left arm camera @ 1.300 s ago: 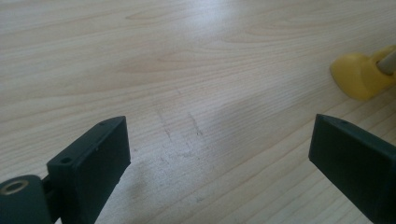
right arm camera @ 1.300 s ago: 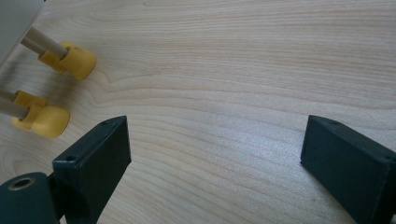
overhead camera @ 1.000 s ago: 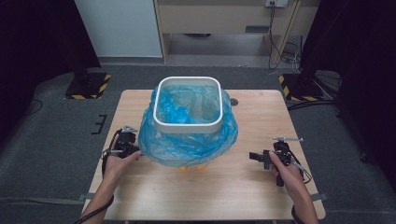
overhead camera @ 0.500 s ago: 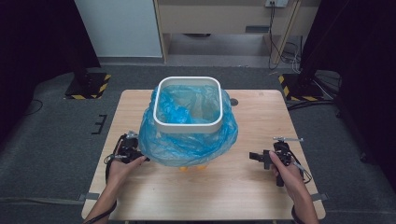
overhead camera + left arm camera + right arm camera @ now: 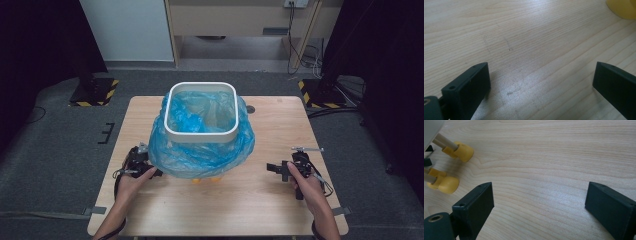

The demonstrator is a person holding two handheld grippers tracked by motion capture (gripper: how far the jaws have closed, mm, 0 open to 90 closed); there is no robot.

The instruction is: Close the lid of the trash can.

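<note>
One white bin (image 5: 201, 134), lined with one blue bag (image 5: 200, 157), stood mid-desk (image 5: 250, 210); the draped bag hid its body and most of its legs, with two yellow feet (image 5: 461, 151) seen. The left tool (image 5: 145, 167) lay just beside the bag's near-left edge, jaws apart. The right tool (image 5: 280, 170) sat well to the right, jaws apart.

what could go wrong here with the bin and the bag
1. The loose blue plastic bag billows over the sides of the white square bin, so the open left gripper beside its lower edge may pinch only a thin fold and tear it.
2. The bin stands on thin legs with yellow feet; a sideways tug might tip or slide it across the wooden table.
</note>
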